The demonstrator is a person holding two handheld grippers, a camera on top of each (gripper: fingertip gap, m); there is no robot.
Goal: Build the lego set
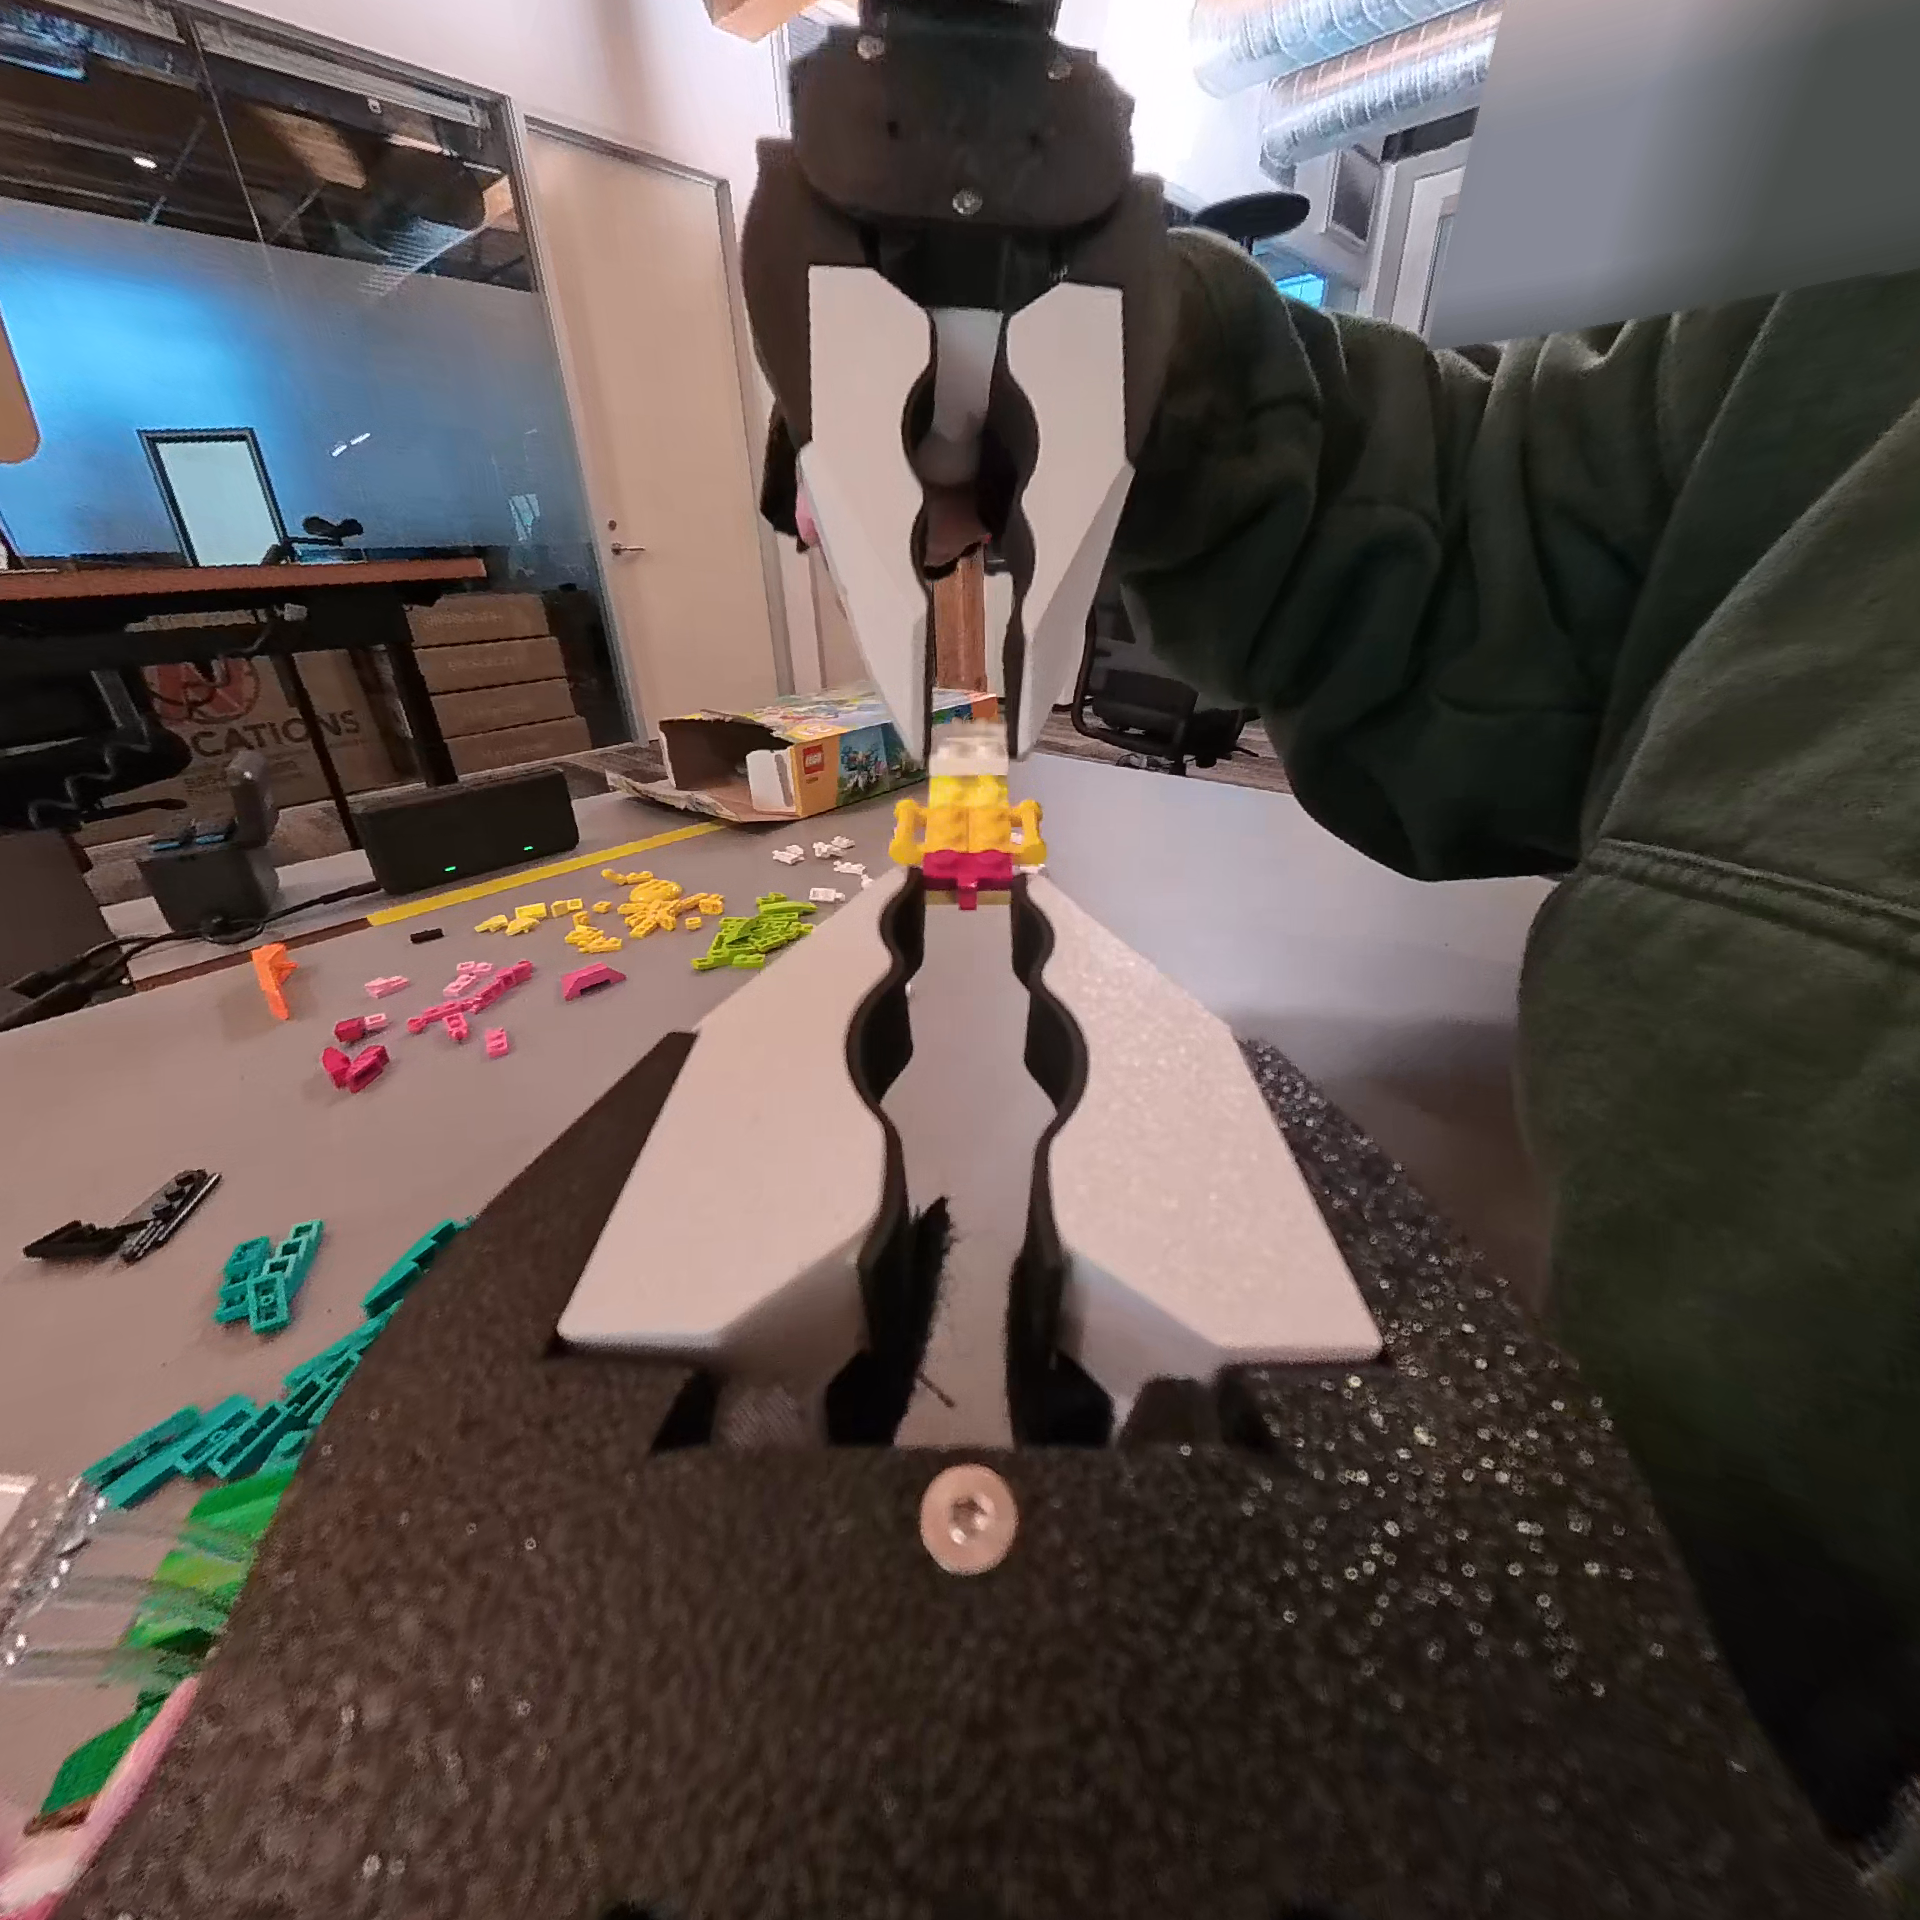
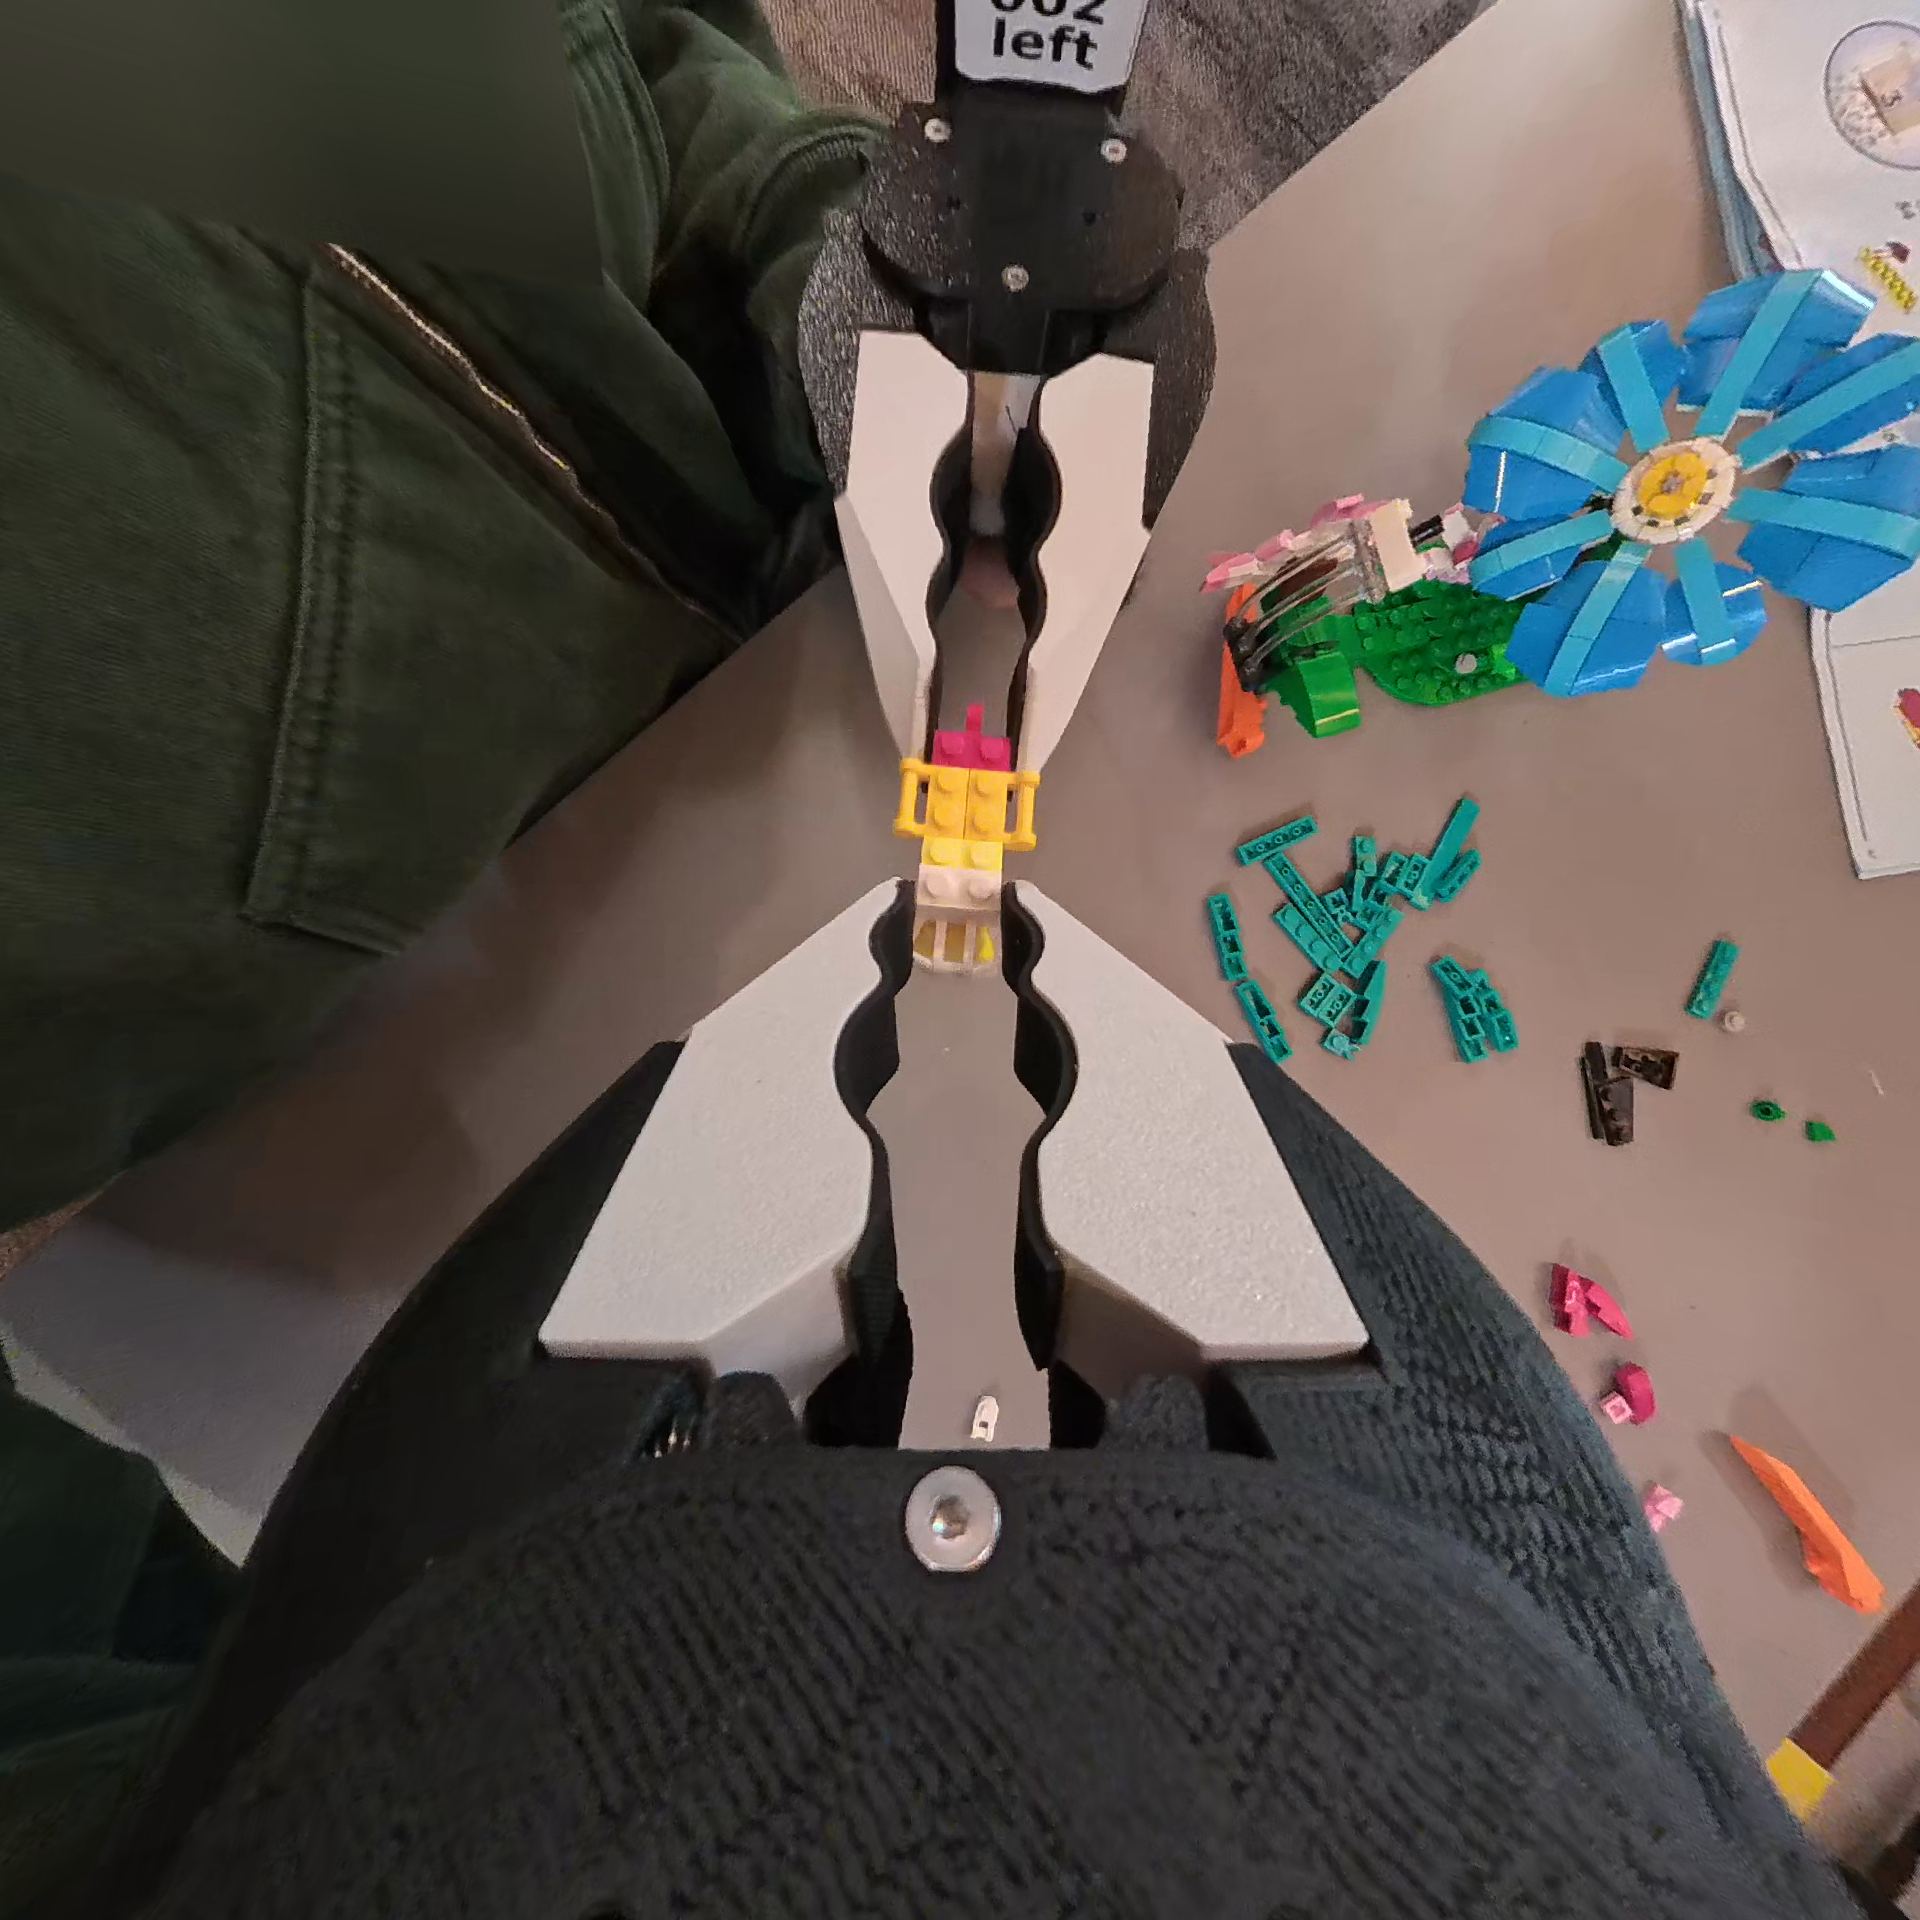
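A small lego assembly (image 1: 968,831) with a yellow body and side handles, a magenta end and a white end is held in the air between both grippers. My left gripper (image 1: 968,885) is shut on its magenta end. My right gripper (image 1: 968,740) comes from above and is shut on its white end. In the right wrist view the assembly (image 2: 966,805) spans the gap, with my right gripper (image 2: 958,899) on the white end and my left gripper (image 2: 971,722) on the magenta end. Both are above the grey table's (image 2: 1143,1195) near edge.
A built blue flower on green leaves (image 2: 1683,488) lies at the right, beside an instruction booklet (image 2: 1818,104). Loose piles lie on the table: teal (image 2: 1340,935), black (image 2: 1621,1081), pink (image 1: 457,1008), yellow (image 1: 634,904), lime (image 1: 753,930). An opened lego box (image 1: 790,764) lies behind. A green sleeve (image 1: 1558,623) is close by. Less than 4 cm separates the two grippers' tips.
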